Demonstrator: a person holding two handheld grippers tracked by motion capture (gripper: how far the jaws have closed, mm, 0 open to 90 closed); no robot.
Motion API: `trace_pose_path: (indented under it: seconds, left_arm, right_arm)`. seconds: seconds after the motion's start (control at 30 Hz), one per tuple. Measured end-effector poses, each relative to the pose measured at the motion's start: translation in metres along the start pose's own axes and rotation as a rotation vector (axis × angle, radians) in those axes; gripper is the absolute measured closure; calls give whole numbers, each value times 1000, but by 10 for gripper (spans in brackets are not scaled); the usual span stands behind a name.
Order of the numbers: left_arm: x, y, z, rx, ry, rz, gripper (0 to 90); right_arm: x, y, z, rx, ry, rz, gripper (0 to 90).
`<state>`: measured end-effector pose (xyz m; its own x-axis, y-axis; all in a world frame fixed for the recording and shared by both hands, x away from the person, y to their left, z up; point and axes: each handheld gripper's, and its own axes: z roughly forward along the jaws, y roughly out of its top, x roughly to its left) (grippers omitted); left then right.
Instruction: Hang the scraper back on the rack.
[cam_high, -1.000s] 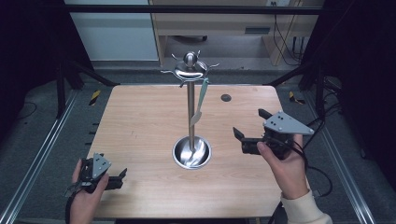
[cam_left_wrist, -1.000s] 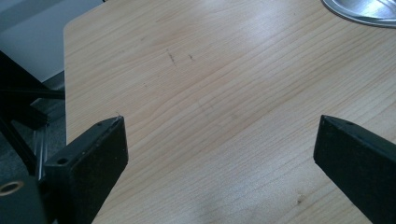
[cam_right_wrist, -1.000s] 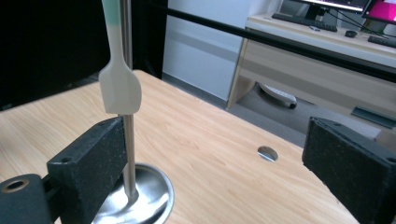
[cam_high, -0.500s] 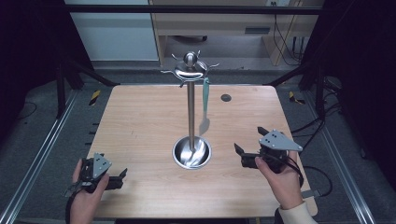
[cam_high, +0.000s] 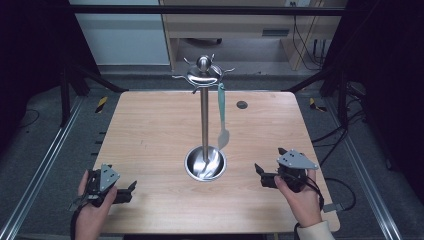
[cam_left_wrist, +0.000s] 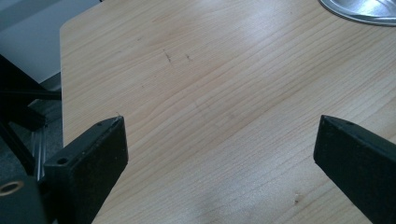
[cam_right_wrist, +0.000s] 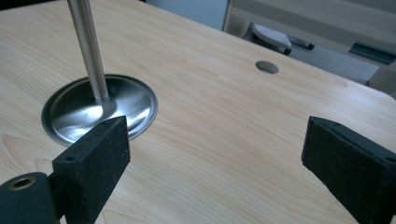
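Pale green spatula with a long flat handle (cam_high: 221, 116) hanging off one hook of the tall steel utensil stand with the round dish base (cam_high: 204, 125), dangling at about 3 o'clock from the pole, blade end down and hovering just above the dish rim without touching. Stand sitting dead centre on the light wooden table with rounded corners (cam_high: 150, 130).

Right black two-jaw gripper with the grey three-cornered plate on top (cam_high: 259, 173) resting low over the tabletop at roughly 4 o'clock from the stand's base, near it but apart, pointing back toward the dish. Jaws standing wide apart, gripping nothing, just bare wood between them in the right gripper view (cam_right_wrist: 215, 154). Same view catching the shiny pole and dish at about 10 o'clock, plus a small dark round hole in the tabletop (cam_right_wrist: 267, 67) up around 1 o'clock.

Left black two-jaw gripper with its own grey plate (cam_high: 131, 190) parked way over at 8 o'clock from the stand, well apart from it, close to the near edge of the table. Also gaping wide with nothing inside, only wood grain showing between the jaws in the left gripper view (cam_left_wrist: 219, 154), and a sliver of the dish rim peeking in at 1 o'clock.

Not touching the spatula with either gripper, both sitting well clear of it.
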<state>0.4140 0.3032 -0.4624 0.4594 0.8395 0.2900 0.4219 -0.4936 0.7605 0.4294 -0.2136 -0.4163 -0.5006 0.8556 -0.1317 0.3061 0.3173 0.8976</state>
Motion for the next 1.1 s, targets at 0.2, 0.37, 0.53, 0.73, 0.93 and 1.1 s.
trace_pose_path:
  seconds: [0.2,0.37,0.53,0.73,0.93,1.1]
  left_arm:
    - [0,0,0,-1,0,-1,27]
    - [-1,0,0,-3,-2,-2,27]
    - [-1,0,1,0,-4,3,27]
    - [-1,0,1,-2,-3,4,26]
    - [-2,1,2,0,-6,11,26]
    - [-1,2,1,-3,-2,10,25]
  right_arm:
    - [-1,-13,11,38,9,9,81]
    - [-5,-24,21,71,17,12,82]
    - [-11,-32,31,103,31,45,83]
    - [-17,-38,43,134,34,78,88]
    - [-20,-39,53,143,27,111,95]
    - [-24,-41,67,177,-9,152,119]
